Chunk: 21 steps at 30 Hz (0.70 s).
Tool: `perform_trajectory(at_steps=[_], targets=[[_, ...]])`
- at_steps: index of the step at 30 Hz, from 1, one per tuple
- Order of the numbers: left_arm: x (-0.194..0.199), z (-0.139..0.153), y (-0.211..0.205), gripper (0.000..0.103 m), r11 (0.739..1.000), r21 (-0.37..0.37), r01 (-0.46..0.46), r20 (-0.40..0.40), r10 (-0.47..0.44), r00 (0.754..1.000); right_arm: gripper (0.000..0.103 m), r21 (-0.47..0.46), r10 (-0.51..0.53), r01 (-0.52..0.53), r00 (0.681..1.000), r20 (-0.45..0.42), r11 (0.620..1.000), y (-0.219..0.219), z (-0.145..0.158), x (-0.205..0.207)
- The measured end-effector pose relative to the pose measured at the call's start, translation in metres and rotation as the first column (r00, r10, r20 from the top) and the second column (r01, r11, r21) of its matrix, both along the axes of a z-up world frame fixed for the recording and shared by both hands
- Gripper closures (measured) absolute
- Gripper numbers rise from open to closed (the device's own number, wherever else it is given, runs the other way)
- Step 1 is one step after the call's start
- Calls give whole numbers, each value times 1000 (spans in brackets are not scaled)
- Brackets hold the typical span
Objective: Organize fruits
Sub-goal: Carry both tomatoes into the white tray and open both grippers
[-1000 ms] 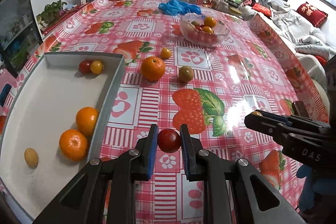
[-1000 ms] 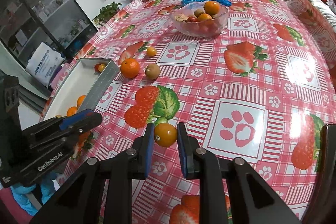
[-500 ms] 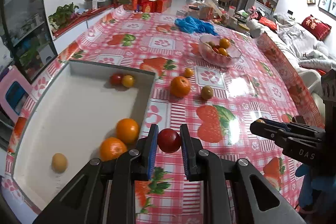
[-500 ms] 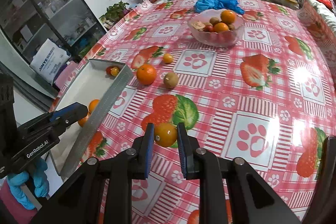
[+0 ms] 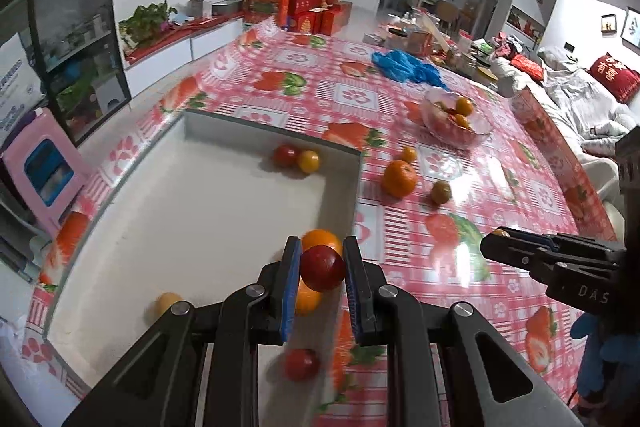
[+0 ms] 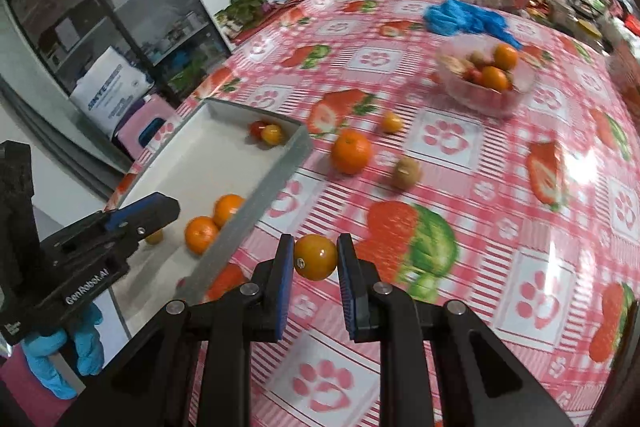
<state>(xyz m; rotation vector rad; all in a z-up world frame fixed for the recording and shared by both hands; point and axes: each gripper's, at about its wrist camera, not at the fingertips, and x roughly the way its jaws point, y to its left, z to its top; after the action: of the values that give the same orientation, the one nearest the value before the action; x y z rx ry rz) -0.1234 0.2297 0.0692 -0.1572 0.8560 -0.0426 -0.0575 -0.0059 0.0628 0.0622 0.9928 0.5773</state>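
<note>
Both grippers shift toward the tray

The left gripper (image 5: 322, 267), with its red tomato (image 5: 322, 267), moves from over the tablecloth beside the tray (image 5: 344, 203) to above the tray's near corner, over the oranges inside. The right gripper (image 6: 316, 258), with its yellow tomato (image 6: 315, 257), draws closer to the tray's side wall.

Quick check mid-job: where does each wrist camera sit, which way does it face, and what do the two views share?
Left wrist: on the left claw, angled down over the white tray; it grips a red tomato; the right claw and a blue glove show right.
Right wrist: on the right claw, facing the tablecloth beside the tray; it grips an orange tomato; the left claw shows left.
Shared: tray, loose mandarin, glass bowl.
</note>
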Motion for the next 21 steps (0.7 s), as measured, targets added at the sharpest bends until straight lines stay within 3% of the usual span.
perform_trajectory(at_steps=[8, 21], targets=[[-3, -5, 36, 81, 994, 79, -70, 28, 68, 997, 80, -47, 115, -114, 993, 24, 992, 61, 11, 0], [-5, -29, 85, 81, 988, 57, -147, -14, 148, 989, 78, -75, 233, -234, 972, -18, 969, 133, -3, -2]])
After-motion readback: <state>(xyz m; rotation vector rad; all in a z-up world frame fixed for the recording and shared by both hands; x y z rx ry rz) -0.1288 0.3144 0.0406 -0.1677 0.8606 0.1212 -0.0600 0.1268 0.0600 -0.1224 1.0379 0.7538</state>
